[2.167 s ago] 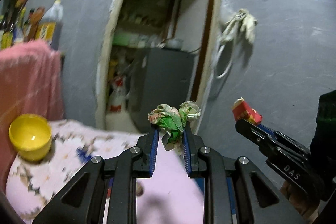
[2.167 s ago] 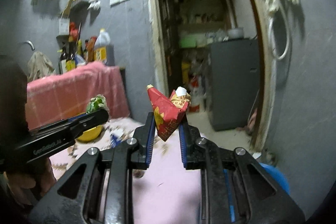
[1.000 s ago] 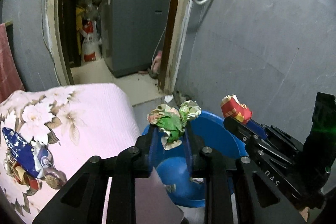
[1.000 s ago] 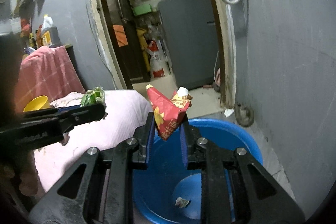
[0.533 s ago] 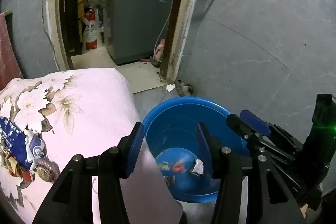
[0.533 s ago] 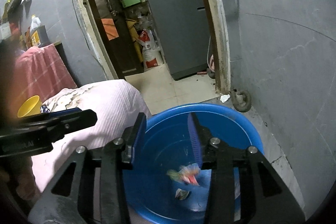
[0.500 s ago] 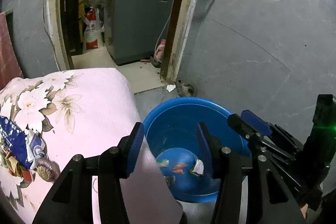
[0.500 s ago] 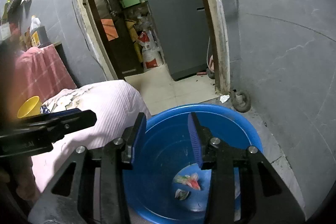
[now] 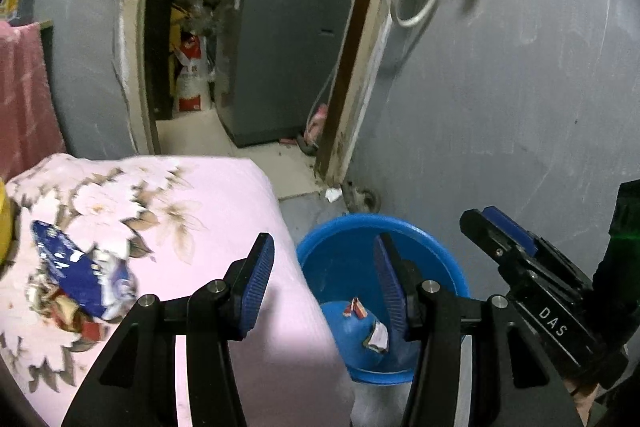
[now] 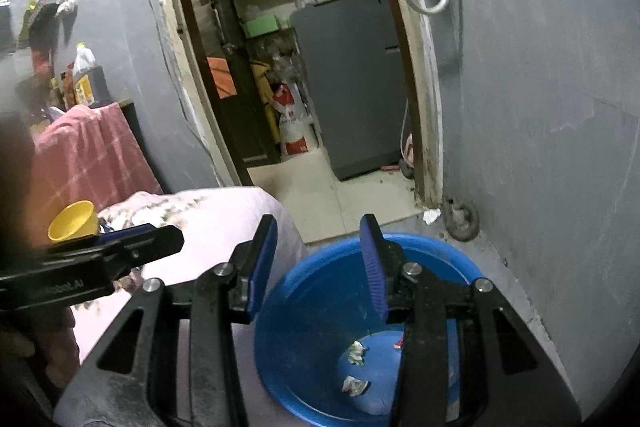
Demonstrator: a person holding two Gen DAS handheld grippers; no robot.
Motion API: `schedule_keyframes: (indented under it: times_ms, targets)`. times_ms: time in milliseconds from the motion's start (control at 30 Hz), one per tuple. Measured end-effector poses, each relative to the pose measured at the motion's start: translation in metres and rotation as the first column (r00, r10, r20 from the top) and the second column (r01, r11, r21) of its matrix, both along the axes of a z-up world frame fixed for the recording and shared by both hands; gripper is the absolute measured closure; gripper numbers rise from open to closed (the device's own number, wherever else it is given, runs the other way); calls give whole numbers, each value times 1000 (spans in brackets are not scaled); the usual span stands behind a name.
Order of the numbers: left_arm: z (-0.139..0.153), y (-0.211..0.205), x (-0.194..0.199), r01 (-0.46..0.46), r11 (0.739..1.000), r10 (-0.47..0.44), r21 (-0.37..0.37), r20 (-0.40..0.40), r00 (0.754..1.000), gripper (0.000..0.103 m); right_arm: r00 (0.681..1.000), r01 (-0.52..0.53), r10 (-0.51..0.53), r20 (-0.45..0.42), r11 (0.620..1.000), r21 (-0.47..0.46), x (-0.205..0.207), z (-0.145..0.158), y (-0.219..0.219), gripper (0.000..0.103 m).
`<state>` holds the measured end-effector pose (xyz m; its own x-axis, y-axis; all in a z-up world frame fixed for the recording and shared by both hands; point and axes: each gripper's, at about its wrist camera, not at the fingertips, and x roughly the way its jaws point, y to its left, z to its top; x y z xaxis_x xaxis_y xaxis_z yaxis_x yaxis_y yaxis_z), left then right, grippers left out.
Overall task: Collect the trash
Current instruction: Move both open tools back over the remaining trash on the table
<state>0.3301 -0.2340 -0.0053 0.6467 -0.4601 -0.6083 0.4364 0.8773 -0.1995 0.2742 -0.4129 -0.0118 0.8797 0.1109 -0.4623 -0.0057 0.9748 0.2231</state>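
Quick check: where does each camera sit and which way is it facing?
Left wrist: on the left gripper, facing down at the bed edge and blue basin; right gripper shows at right.
Right wrist: on the right gripper, over the basin; left gripper and a hand show at left.
Shared: basin, bed, doorway.

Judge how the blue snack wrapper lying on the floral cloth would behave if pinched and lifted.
The blue snack wrapper looks crumpled and flattened, so it is probably light and floppy, sagging from one pinched edge. Its glossy film may be slippery. It lies flat on the soft floral cloth, so cloth could get caught too.
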Motion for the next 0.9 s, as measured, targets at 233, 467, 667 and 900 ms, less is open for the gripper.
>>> schedule_keyframes:
  times_ms: [233, 467, 667, 900]
  targets:
    - [38, 46, -24, -75, 996, 80, -54, 105, 991, 54, 995, -38, 40, 92, 999, -25, -12, 40, 35, 48]
    - [64, 108, -49, -177, 978, 196, -113, 196, 961, 44, 977, -80, 86, 193, 996, -40, -26, 70, 80, 36]
    - [75, 159, -78, -279, 947, 314, -158, 281, 907, 17, 957, -102, 115, 267, 993, -63, -34, 84, 121, 16]
    - [69, 208, -106, -386, 902, 431, -192, 362, 827, 3, 920, -130, 153, 360, 988, -88, -49, 86, 168, 0]
